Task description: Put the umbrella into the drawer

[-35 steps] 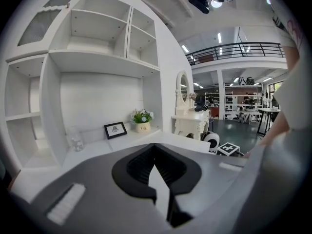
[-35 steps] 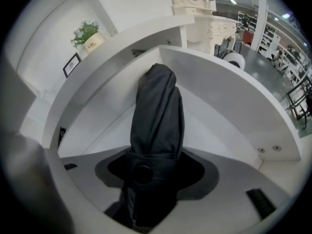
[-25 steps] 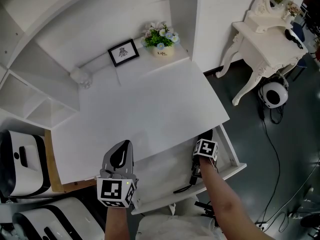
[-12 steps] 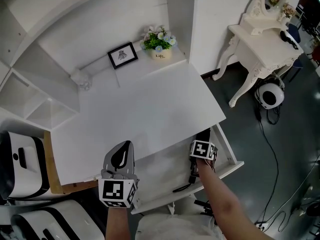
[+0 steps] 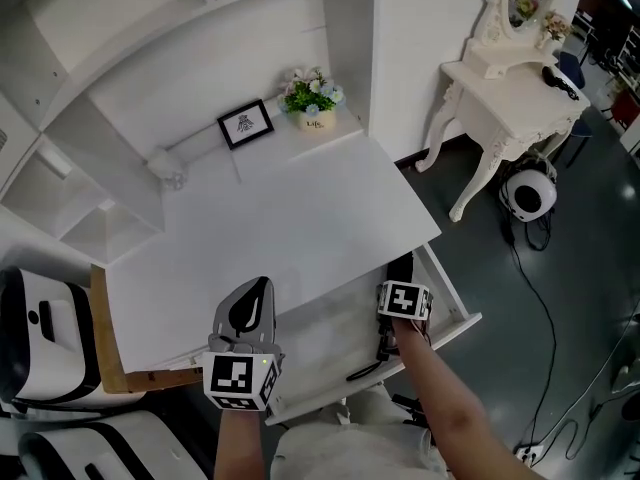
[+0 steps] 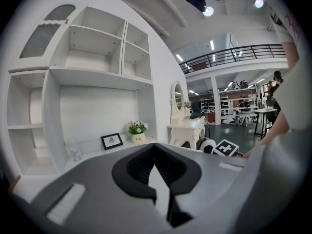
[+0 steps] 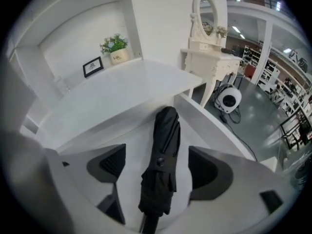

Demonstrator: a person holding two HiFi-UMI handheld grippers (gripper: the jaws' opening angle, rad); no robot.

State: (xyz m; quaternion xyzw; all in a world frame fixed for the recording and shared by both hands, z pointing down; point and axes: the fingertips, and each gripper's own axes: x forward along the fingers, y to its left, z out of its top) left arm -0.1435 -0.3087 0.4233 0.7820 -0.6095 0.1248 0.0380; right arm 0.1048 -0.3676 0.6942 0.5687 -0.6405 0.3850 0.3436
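Observation:
A folded black umbrella (image 7: pixel 163 155) lies lengthwise on the floor of the open white drawer (image 5: pixel 452 305) under the desk's front edge. In the head view only its dark tip (image 5: pixel 402 266) and its strap (image 5: pixel 362 371) show. My right gripper (image 7: pixel 157 169) hangs over it, pointing steeply down. Its jaws have just been opening and stand wide on either side of the umbrella without touching it. The marker cube of the right gripper (image 5: pixel 404 301) sits above the drawer. My left gripper (image 5: pixel 247 308) hovers at the desk's front edge with its jaws together and nothing in them (image 6: pixel 156 172).
The white desk top (image 5: pixel 280 228) carries a framed picture (image 5: pixel 246 124), a flower pot (image 5: pixel 313 98) and a small glass jar (image 5: pixel 167 168) at the back. Shelves rise behind. A white dressing table (image 5: pixel 505 78) and a round white device (image 5: pixel 529 195) stand at the right.
My right gripper has lifted a little above the umbrella, which stays in the drawer. The left gripper has risen slightly, and the head view has shifted.

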